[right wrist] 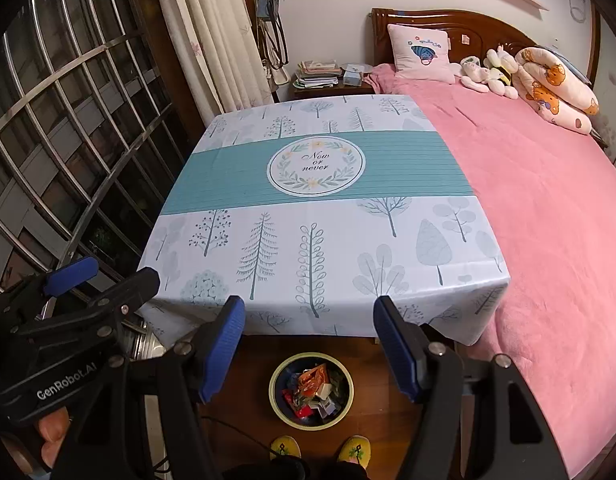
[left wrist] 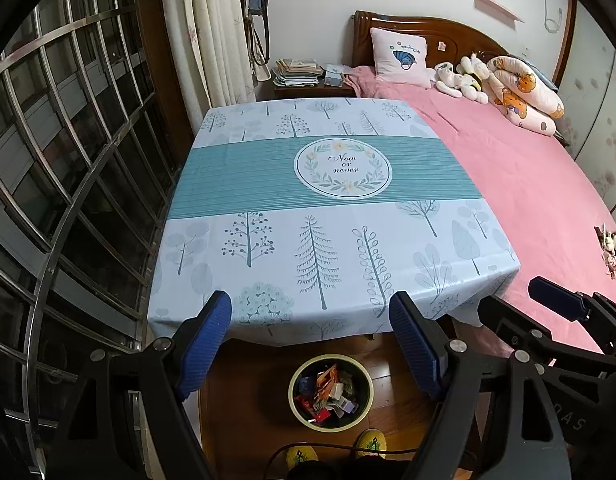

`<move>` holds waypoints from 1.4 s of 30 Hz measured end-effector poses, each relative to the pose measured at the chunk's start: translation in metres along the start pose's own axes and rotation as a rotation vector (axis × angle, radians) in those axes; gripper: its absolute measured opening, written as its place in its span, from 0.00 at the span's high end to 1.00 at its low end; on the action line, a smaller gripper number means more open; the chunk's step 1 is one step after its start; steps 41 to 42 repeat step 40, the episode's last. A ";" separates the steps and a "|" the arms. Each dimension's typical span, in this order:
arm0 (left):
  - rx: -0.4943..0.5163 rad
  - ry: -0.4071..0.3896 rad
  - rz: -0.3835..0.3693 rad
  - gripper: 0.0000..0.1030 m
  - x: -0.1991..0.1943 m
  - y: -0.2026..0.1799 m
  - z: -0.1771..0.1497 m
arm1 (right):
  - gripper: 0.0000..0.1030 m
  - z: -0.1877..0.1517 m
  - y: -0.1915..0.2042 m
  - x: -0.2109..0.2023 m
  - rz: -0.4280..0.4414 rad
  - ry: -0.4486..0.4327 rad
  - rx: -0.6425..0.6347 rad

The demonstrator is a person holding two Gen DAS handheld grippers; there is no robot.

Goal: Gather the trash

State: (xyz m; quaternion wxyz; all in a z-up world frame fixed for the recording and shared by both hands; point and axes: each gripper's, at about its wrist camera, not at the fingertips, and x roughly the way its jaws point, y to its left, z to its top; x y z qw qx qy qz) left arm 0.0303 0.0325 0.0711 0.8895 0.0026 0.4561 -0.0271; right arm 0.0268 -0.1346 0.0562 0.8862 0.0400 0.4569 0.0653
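Left tongs: I see my left gripper (left wrist: 310, 320) with its blue-padded fingers (left wrist: 206, 338) spread wide and nothing between them, hanging over the near edge of the table with the bin below.
Right tongs: my right gripper (right wrist: 308, 326) is likewise released, pads (right wrist: 224, 346) well apart and bare, aimed at the same near table edge.
Side by side: in the left wrist view the right gripper's fingers show at the lower right; in the right wrist view the left gripper shows at the lower left, its body reading "GenRobot.AI", with fingertips of the holding hand (right wrist: 52, 436) under it.
Trash: I find it all in the trash bin (left wrist: 330, 391), a round pale-rimmed can on the wooden floor (left wrist: 244, 400) just in front of the table's near edge; crumpled wrappers (right wrist: 314, 394) in orange, red and white fill it.
Feet: two yellow slippers (right wrist: 286, 447) stand just behind the bin, nearest me.
Table: the tablecloth (left wrist: 328, 248) is white with printed trees, a teal band across the middle and a round emblem reading "Now or never".
Right of table: a bed under a pink blanket (right wrist: 548, 216) lies against the table's side, with a pink cushion (right wrist: 422, 58) and plush toys (left wrist: 464, 78) at the wooden headboard.
Left of table: a barred window (left wrist: 68, 160) and cream curtains (right wrist: 212, 36).
Far end: a nightstand stacked with papers (left wrist: 300, 74).
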 end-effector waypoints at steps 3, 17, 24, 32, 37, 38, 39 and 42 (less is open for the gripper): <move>-0.001 0.000 0.000 0.23 -0.001 0.000 0.000 | 0.35 -0.001 -0.001 0.000 0.001 0.003 0.004; -0.003 0.003 0.004 0.23 -0.004 0.000 -0.006 | 0.35 -0.006 -0.004 -0.003 0.009 0.007 0.005; -0.010 0.002 0.012 0.23 -0.009 -0.005 -0.014 | 0.35 -0.010 -0.007 -0.006 0.020 0.012 0.002; -0.020 0.006 0.024 0.23 -0.013 -0.008 -0.018 | 0.35 -0.014 -0.010 -0.007 0.031 0.024 0.003; -0.025 0.013 0.031 0.23 -0.014 -0.010 -0.021 | 0.35 -0.014 -0.011 -0.008 0.036 0.027 0.000; -0.026 0.013 0.033 0.23 -0.015 -0.010 -0.021 | 0.35 -0.015 -0.012 -0.008 0.038 0.028 0.001; -0.028 0.013 0.035 0.23 -0.015 -0.011 -0.022 | 0.35 -0.015 -0.013 -0.008 0.041 0.030 0.001; -0.028 0.014 0.037 0.23 -0.015 -0.012 -0.021 | 0.35 -0.015 -0.014 -0.008 0.044 0.031 0.002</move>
